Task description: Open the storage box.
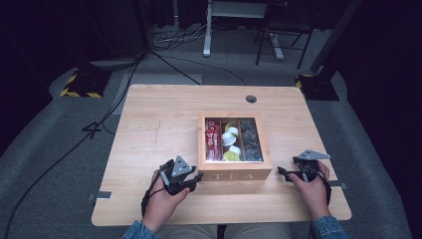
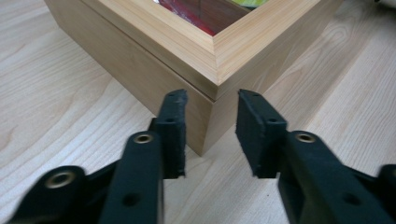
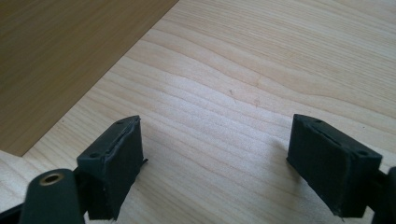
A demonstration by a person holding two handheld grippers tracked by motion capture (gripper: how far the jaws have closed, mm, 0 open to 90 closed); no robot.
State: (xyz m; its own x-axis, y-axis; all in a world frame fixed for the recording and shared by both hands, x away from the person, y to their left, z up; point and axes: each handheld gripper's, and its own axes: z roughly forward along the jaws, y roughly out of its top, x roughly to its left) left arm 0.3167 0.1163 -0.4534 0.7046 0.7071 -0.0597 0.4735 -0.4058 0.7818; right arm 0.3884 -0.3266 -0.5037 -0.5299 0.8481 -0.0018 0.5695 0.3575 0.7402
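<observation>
A wooden tea box (image 1: 235,173) sits near the middle of the tabletop (image 1: 149,124), a little toward the near edge, with "TEA" lettered on its near face. Its lid looks closed, a framed clear pane showing red packets in the left compartment, white and yellow-green pods in the middle, and dark items on the right.

The left hand-held gripper (image 2: 210,126) has its jaws narrowly parted, aimed at the box's near-left corner, just beside it and apparently not touching. The right hand-held gripper (image 3: 217,163) rests with jaws spread wide over bare wood, near the box's right side.

The likely trouble: a corner is a poor place to grip. The jaws could slide off the smooth, square-edged wood, or push the box askew across the equally smooth tabletop. If the lid is to be lifted, a one-sided pull may drag the whole box, since the right hand-held gripper is not bracing it.

The jaw pads look like dark, slightly ragged foam, soft enough to give some friction.
</observation>
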